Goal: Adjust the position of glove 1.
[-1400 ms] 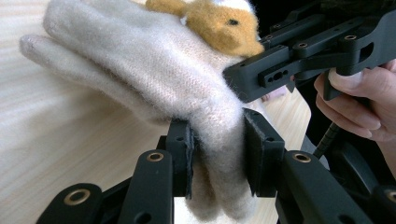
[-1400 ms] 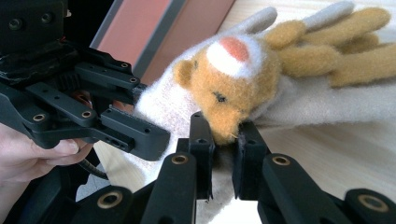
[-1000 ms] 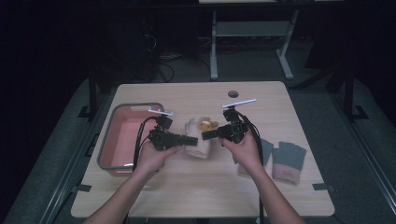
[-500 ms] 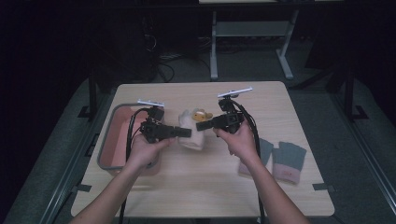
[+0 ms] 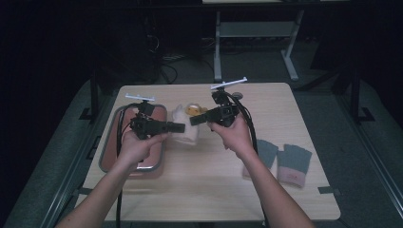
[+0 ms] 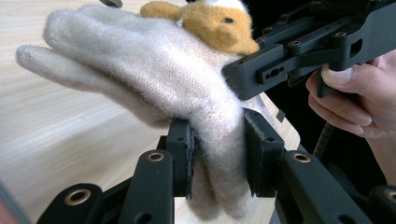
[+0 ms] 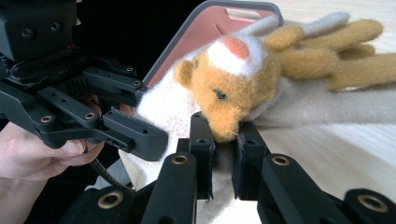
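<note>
With each hand-held gripper, left (image 6: pixel 217 156) and right (image 7: pixel 224 156), clamped on the cream glove (image 5: pixel 186 130), lift evenly toward the pink tray (image 5: pixel 108 152).

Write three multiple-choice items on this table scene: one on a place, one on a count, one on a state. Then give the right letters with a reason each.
1. Where is the pink tray?
A. At the table's left side, by the left gripper
B. At the table's right edge
C. On the floor

2. How many grey gloves lie at the right of the table?
A. None
B. Two
C. Five

3. What state is the cream glove with the orange bear in?
A. Lying loose in the tray
B. Pinched by both grippers
C. Pinched by one gripper alone

Answers:
1 A: the high view shows the tray under the left hand.
2 B: two grey gloves lie side by side near the right forearm.
3 B: the left gripper's fingers squeeze its cuff, and the right gripper clamps its edge under the bear.
</note>
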### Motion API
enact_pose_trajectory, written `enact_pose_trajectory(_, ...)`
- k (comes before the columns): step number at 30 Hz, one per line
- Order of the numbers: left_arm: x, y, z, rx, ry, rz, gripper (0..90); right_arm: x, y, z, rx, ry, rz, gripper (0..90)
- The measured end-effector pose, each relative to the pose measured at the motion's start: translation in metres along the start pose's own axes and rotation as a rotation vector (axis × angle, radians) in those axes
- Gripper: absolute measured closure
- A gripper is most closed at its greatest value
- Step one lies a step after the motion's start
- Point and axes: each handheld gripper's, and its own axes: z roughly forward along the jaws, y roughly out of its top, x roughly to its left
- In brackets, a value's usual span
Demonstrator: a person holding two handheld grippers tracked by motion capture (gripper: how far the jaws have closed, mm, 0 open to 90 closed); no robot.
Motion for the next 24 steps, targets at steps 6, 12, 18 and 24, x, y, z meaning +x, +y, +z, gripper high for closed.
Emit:
enact_pose_trajectory(6, 0.004, 0.002, -0.017, -0.017, 0.021, -0.004, 66.8, 0.011, 0.013, 0.010, 0.008, 0.005, -0.034, 80.6)
enact_pose_trajectory(12, 0.010, 0.003, -0.033, -0.030, 0.040, -0.014, 66.9, 0.021, 0.024, 0.022, 0.016, 0.021, -0.041, 80.7)
enact_pose_trajectory(18, 0.015, 0.005, -0.047, -0.037, 0.054, -0.018, 66.9, 0.028, 0.033, 0.033, 0.024, 0.037, -0.046, 80.7)
enact_pose_trajectory(24, 0.021, 0.006, -0.060, -0.049, 0.058, -0.029, 67.1, 0.037, 0.041, 0.040, 0.026, 0.045, -0.058, 80.7)
